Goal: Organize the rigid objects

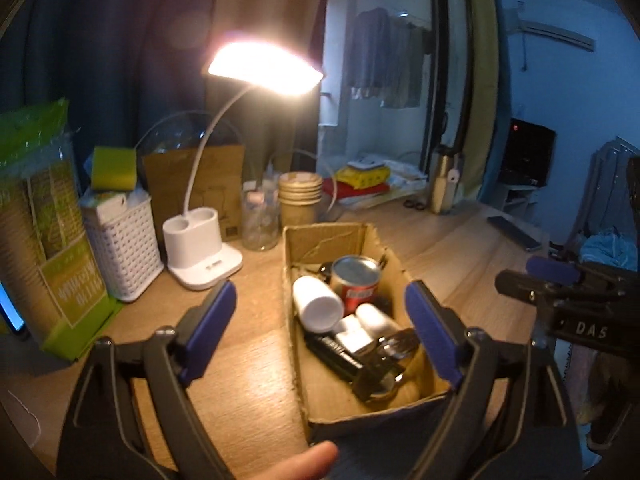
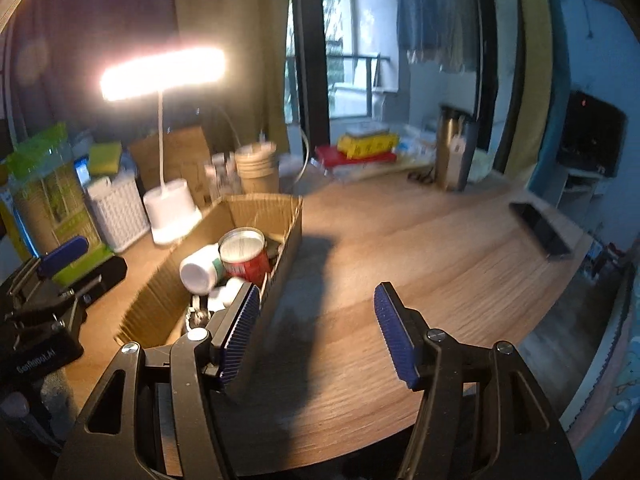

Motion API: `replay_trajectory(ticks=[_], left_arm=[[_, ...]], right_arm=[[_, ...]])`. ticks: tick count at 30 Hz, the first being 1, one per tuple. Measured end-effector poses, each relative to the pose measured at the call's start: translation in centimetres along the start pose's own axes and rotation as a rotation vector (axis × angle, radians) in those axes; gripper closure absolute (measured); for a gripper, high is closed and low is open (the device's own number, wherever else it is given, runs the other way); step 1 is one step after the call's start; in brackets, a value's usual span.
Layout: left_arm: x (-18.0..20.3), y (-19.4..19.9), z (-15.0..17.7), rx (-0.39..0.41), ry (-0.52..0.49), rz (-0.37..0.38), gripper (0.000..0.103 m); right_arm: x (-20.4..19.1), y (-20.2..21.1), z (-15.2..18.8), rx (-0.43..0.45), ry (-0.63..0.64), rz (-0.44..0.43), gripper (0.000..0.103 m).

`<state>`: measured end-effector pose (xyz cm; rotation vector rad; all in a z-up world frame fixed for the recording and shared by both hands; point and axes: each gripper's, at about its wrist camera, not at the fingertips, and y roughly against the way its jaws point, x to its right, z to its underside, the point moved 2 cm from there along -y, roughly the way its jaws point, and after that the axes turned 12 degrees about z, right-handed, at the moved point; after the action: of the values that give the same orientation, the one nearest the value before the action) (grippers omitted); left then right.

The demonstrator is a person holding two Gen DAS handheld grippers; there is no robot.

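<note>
Left tongs (image 1: 320, 320): spread wide, nothing between the pads; above the cardboard box (image 1: 408, 408)
Right tongs (image 2: 316, 332): parted, empty — over bare bench (image 2: 400, 240), just right of the box
Box contents: red can (image 1: 356, 280) upright at the far end; white bottle (image 1: 318, 304) on its side beside it; metal fork (image 1: 396, 346) and dark pieces nearer
Far left: lit desk lamp (image 1: 204, 252); white basket (image 1: 120, 240)

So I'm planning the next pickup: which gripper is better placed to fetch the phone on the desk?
Probably right. The right gripper is open over bare desk on the phone's side; the left gripper hangs open over the cardboard box.
</note>
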<state>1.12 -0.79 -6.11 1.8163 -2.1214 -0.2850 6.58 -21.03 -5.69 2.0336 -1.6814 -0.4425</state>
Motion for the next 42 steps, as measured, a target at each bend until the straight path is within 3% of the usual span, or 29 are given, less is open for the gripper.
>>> replay_trajectory(ticks=[15, 22, 29, 31, 33, 42], left_arm=[[1.0, 4.1, -3.5, 0.097, -0.050, -0.070, 0.015], [1.0, 5.8, -5.1, 0.137, -0.064, -0.042, 0.007], [1.1, 6.6, -5.8, 0.144, -0.067, -0.024, 0.006], [1.3, 6.7, -5.8, 0.154, -0.076, -0.033, 0.006], [1.2, 6.8, -5.9, 0.160, -0.079, -0.039, 0.004], [1.0, 6.5, -6.1, 0.138, -0.076, -0.021, 0.001]], right_arm=[[-0.7, 5.9, -2.4, 0.115, -0.004, 0.041, 0.039], [-0.5, 8.0, -3.2, 0.174, -0.015, 0.057, 0.038], [0.0, 9.4, -3.6, 0.232, -0.034, 0.095, 0.037], [0.1, 9.5, -3.7, 0.247, -0.033, 0.112, 0.025], [0.3, 9.7, -3.7, 0.263, -0.040, 0.117, 0.020], [0.8, 8.7, -3.6, 0.240, -0.060, 0.127, 0.020]])
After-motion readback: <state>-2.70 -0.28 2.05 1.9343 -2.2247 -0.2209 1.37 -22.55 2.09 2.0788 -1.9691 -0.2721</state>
